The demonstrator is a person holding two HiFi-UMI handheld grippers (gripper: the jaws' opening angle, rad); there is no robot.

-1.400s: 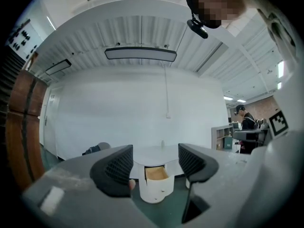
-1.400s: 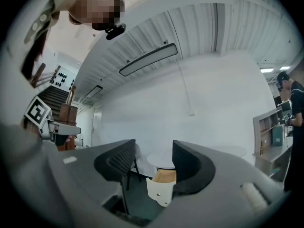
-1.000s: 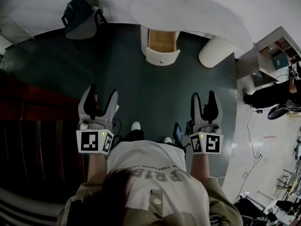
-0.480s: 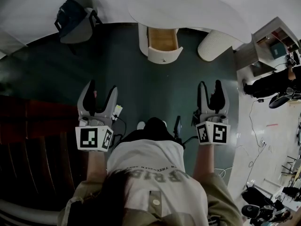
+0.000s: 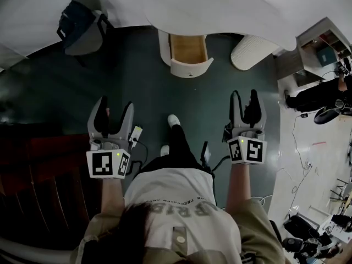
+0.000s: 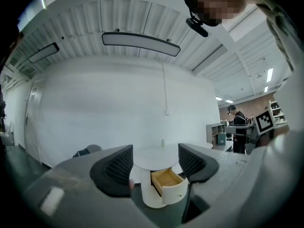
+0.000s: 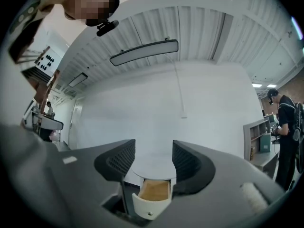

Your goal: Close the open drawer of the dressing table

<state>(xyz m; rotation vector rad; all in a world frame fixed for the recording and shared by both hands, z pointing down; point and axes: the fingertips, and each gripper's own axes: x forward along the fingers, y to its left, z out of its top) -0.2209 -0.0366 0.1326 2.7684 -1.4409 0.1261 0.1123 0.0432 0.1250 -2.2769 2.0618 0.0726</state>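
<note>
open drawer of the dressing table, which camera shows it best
The head view: the drawer lies unblocked from above, pulled out from under the table top. The left gripper view shows it at an angle; the right gripper view front-on, its sides cut by the jaws.

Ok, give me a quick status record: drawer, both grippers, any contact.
drawer: open, pulled out from under the dressing table top
drawer inside: bare wood, nothing seen in it
left gripper: jaws apart, empty, well short of the drawer
right gripper: jaws apart, empty, well short of the drawer
contact: none
</note>
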